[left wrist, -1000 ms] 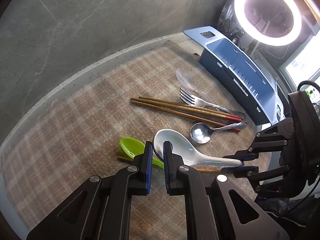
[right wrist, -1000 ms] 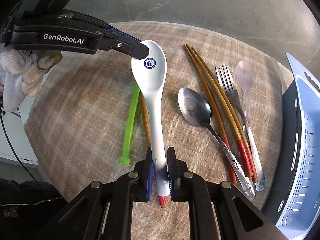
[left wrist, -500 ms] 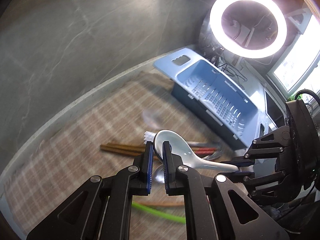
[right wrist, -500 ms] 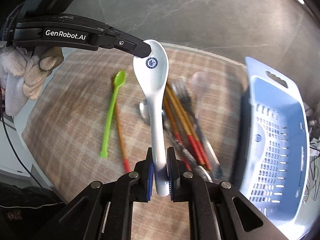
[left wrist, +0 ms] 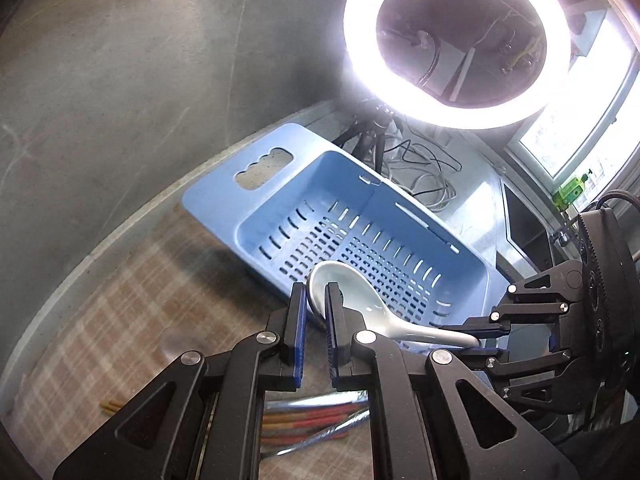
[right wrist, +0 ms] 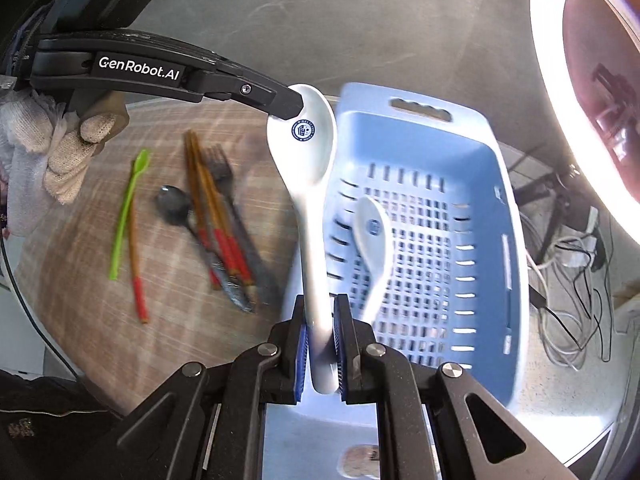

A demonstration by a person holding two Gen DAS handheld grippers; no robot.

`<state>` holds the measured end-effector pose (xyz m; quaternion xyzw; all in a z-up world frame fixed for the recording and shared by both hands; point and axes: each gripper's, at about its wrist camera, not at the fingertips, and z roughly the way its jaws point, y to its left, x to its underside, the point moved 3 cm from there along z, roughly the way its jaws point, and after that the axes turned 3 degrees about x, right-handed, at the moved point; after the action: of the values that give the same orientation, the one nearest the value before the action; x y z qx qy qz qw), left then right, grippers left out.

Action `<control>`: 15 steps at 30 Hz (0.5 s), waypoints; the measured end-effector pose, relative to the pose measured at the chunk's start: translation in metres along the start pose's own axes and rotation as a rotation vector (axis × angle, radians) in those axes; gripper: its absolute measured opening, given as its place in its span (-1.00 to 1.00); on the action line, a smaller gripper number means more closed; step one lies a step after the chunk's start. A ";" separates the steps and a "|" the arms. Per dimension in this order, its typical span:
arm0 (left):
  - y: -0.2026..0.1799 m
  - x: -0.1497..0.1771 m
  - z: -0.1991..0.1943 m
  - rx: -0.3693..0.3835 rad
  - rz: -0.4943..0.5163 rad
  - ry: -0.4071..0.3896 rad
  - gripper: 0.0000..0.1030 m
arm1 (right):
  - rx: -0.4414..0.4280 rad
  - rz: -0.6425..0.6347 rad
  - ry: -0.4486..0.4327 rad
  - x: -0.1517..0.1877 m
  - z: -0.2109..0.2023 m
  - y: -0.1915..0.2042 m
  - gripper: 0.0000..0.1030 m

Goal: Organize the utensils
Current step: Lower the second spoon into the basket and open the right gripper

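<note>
A white ceramic spoon (right wrist: pixel 308 152) hangs in the air between both grippers, above the near wall of the blue slotted basket (right wrist: pixel 508 216). My right gripper (right wrist: pixel 320 312) is shut on its handle. My left gripper (left wrist: pixel 316 296) is shut on the rim of the spoon's bowl (left wrist: pixel 360 304). The left gripper (right wrist: pixel 288 104) reaches in from the upper left in the right wrist view; the right gripper (left wrist: pixel 460 336) shows at the right in the left wrist view. A second white spoon (right wrist: pixel 374 232) lies inside the basket (left wrist: pixel 224 196).
On the checked mat lie a green plastic spoon (right wrist: pixel 128 208), a lone chopstick (right wrist: pixel 136 264), a metal spoon (right wrist: pixel 174 202), a red-tipped chopstick pair (right wrist: pixel 208 208) and a fork (right wrist: pixel 224 176). A gloved hand (right wrist: pixel 60 152) holds the left gripper. A ring light (left wrist: pixel 456 40) and cables (right wrist: pixel 568 264) stand beyond the basket.
Both grippers have lifted the white spoon off the mat and carried it sideways from above the loose utensils to over the blue basket. The grips have not changed.
</note>
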<state>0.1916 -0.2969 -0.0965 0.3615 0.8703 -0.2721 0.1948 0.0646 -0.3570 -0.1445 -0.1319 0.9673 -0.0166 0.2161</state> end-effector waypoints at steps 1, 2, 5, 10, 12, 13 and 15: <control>-0.002 -0.004 0.005 0.008 -0.002 0.003 -0.85 | 0.008 0.008 0.003 0.002 0.001 -0.009 -0.79; -0.003 -0.008 0.011 0.014 -0.004 0.006 -0.85 | 0.016 0.013 0.004 0.003 0.002 -0.015 -0.79; -0.009 -0.019 0.028 0.030 -0.001 0.020 -0.91 | 0.043 0.030 0.003 0.006 0.005 -0.033 -0.81; -0.019 -0.029 0.062 0.007 0.025 0.064 -0.91 | 0.051 0.041 0.029 0.007 0.019 -0.050 -0.81; -0.017 -0.030 0.070 0.005 0.025 0.073 -0.91 | 0.046 0.044 0.037 0.007 0.025 -0.052 -0.81; -0.017 -0.030 0.073 0.015 0.013 0.075 -0.91 | 0.034 0.038 0.045 0.008 0.028 -0.052 -0.81; -0.017 -0.031 0.078 0.018 0.001 0.084 -0.91 | 0.033 0.022 0.051 0.010 0.033 -0.050 -0.67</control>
<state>0.2105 -0.3711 -0.1349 0.3746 0.8749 -0.2647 0.1551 0.0825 -0.4073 -0.1737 -0.1172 0.9735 -0.0336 0.1935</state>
